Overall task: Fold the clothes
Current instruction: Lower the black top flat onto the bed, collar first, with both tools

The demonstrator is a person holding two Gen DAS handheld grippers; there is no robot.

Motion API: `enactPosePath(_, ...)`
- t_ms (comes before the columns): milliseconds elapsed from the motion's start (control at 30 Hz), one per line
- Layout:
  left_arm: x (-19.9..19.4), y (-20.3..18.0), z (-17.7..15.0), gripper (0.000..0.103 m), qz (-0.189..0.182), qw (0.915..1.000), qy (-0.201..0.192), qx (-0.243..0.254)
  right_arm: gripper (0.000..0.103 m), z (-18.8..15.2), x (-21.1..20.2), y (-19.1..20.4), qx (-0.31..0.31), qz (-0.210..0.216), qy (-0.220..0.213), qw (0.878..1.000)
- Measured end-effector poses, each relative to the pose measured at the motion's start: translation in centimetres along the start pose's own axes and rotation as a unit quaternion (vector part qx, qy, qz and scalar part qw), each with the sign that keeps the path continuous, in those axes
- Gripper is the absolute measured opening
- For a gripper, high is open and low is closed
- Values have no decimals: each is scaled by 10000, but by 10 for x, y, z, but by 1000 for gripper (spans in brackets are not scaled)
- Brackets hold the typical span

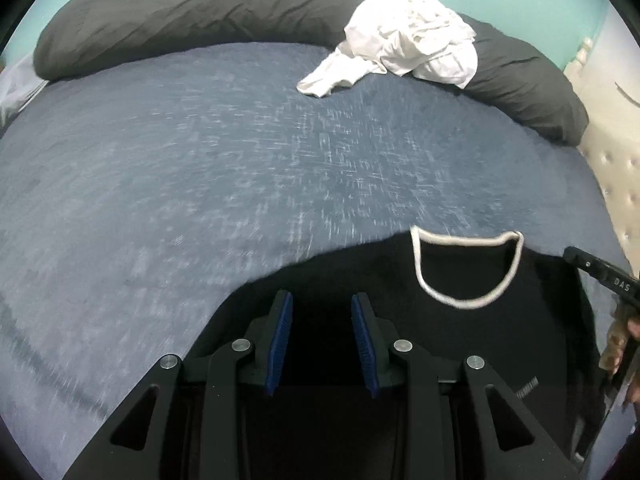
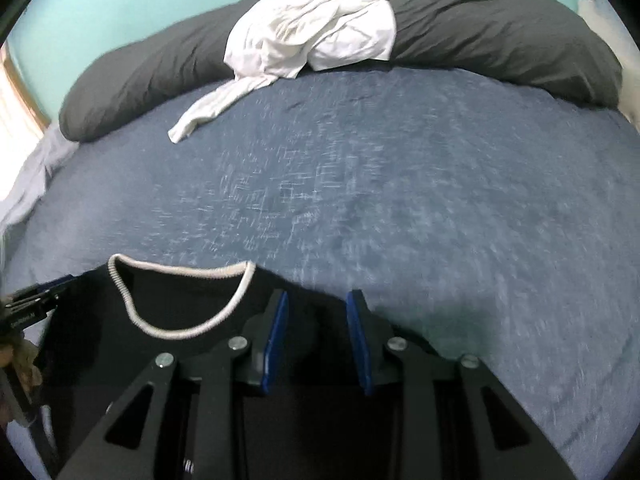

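Observation:
A black sweater (image 1: 500,344) (image 2: 112,344) with a white-trimmed collar (image 1: 468,302) (image 2: 180,331) lies flat on the blue bedspread (image 1: 240,160) (image 2: 420,200), neck toward the far side. My left gripper (image 1: 322,300) is open, its blue pads over the sweater's left shoulder area. It shows at the left edge of the right wrist view (image 2: 32,306). My right gripper (image 2: 317,298) is open at the sweater's right shoulder edge, and its dark tip shows at the right of the left wrist view (image 1: 600,276). Black fabric lies beneath both jaws.
A crumpled pile of white clothes (image 1: 412,40) (image 2: 316,28) rests against a long dark grey pillow (image 1: 180,12) (image 2: 500,28) at the far side. A cream tufted headboard (image 1: 616,184) stands on the right. A hand (image 1: 632,332) holds the right gripper.

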State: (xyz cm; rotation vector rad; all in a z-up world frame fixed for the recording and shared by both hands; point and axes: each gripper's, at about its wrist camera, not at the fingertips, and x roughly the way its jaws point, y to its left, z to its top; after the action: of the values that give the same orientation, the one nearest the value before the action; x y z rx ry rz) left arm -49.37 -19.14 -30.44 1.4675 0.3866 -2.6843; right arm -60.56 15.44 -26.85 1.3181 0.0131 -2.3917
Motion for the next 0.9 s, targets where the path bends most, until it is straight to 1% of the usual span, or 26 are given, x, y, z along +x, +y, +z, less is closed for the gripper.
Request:
enactPosePath(100,-23,1,-16,35,-156,9999,56,-26,32,-28,-30,-11,128,146,21,9998)
enactPosePath(233,-61,2,-50,44,-318,9994,103,-41,32,-65,-69,-26,299,340,50,9990)
enactPosePath(267,-71,2,-60,45,-348,9993,127,-38,33,-74,-79,-30,342,388,57,9986)
enactPosePath(300,-79,2,-68,45,-368,9992,151,-17,35,-83,-89,-34,385,437,64,9983)
enactPosePath(367,-99,0,-88,45,-409,9989,225,50,45,-104,-105,-42,488,524,152,9973)
enactPosePath(500,-134,-1,-124,46,-437,9986,285,102,46,-143,-134,-55,641,575,254,9960)
enactPosePath(533,-142,-1,-134,46,-428,9986,306,99,47,-154,-141,-59,669,571,284,9957)
enactPosePath(567,-150,0,-144,47,-419,9985,326,97,51,-164,-148,-62,709,581,311,9953)
enactPosePath(600,-158,0,-153,47,-415,9985,347,106,53,-175,-154,-66,743,579,339,9950)
enactPosePath(667,-174,1,-175,47,-432,9982,381,147,56,-198,-167,-75,778,459,418,9950)
enactPosePath(800,-200,9,-210,47,-479,9980,406,69,58,-241,-187,-108,1320,328,570,9891)
enactPosePath(900,-213,17,-232,47,-425,9982,415,-52,60,-271,-202,-133,1708,103,620,9833)
